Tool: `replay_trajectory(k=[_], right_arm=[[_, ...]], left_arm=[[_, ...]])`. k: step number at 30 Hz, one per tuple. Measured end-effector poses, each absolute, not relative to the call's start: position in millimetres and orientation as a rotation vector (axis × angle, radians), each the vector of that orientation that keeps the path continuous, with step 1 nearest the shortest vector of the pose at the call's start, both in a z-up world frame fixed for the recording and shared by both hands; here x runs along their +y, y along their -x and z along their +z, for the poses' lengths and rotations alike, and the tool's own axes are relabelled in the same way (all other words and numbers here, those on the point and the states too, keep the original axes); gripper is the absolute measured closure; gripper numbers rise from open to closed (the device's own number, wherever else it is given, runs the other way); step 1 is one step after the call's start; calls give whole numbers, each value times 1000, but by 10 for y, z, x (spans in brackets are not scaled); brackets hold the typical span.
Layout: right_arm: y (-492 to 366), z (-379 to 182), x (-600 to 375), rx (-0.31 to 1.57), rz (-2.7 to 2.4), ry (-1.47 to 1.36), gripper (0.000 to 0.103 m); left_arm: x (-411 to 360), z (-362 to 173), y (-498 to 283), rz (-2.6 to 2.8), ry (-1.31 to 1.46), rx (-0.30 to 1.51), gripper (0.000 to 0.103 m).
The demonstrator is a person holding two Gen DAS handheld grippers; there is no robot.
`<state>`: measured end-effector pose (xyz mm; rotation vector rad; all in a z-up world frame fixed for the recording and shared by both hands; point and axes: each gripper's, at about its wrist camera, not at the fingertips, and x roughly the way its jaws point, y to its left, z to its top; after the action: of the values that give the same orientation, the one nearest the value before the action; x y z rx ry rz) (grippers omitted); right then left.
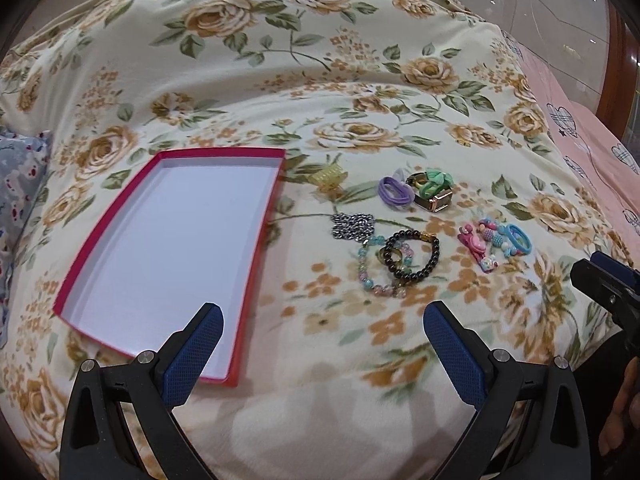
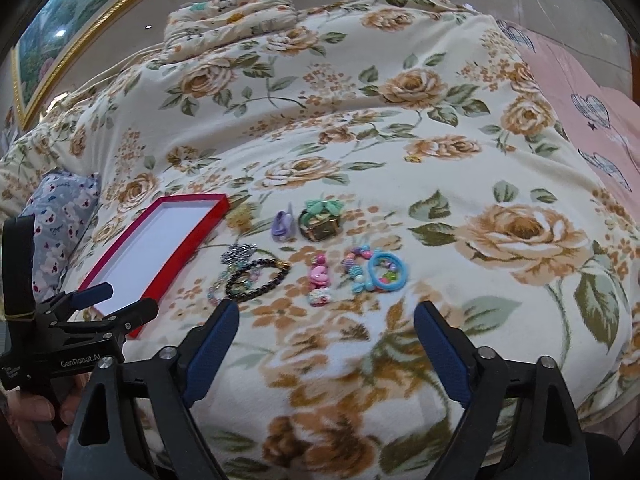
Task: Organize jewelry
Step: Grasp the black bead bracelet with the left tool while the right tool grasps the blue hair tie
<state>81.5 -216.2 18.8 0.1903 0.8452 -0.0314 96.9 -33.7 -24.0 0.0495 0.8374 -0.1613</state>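
Left gripper (image 1: 323, 320) and right gripper (image 2: 326, 322), jaws wide and empty, above jewelry (image 1: 400, 256) beside red tray (image 1: 256, 248)

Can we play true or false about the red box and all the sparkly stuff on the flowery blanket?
1. The red box has nothing in it. True.
2. The black bead bracelet sits inside the box. False: it lies on the blanket, to the right of the box.
3. The left gripper is squeezing a hair tie. False: it is open, with nothing between its fingers.
4. The blue hair tie lies next to the colourful bead string. True.
5. The right gripper is open and holds nothing. True.
6. The gold watch is on a wooden table. False: it rests on the blanket, with a green bow at it.
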Motion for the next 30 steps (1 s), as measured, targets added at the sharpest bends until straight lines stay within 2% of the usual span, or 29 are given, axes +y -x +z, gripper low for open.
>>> replay_trajectory(k=[2, 7, 11, 14, 22, 26, 28, 30], right_arm=[[-862, 161, -2212, 859, -40, -199, 25], [-1003, 76, -2299, 901, -60, -216, 40], [-1118, -4, -2387, 935, -84, -218, 47], [-1207, -49, -2447, 957, -102, -215, 61], [-1429, -207, -2565, 1013, -127, -209, 69], [-1520, -345, -2622, 1053, -142, -208, 69], [-1551, -404, -2646, 1068, -147, -207, 71], [-1578, -469, -2673, 1082, -156, -203, 75]], left_arm=[[-364, -263, -1063, -166, -52, 850, 4], [-394, -342, -1308, -168, -59, 884, 14], [-427, -414, -1486, -168, -60, 909, 18], [-458, -445, -1604, -179, -54, 921, 22], [-667, -542, -1894, -223, -82, 945, 31], [-771, -627, -2029, -241, -105, 970, 37], [-820, -692, -2111, -255, -116, 991, 41], [-856, -739, -2168, -269, -122, 1007, 52]])
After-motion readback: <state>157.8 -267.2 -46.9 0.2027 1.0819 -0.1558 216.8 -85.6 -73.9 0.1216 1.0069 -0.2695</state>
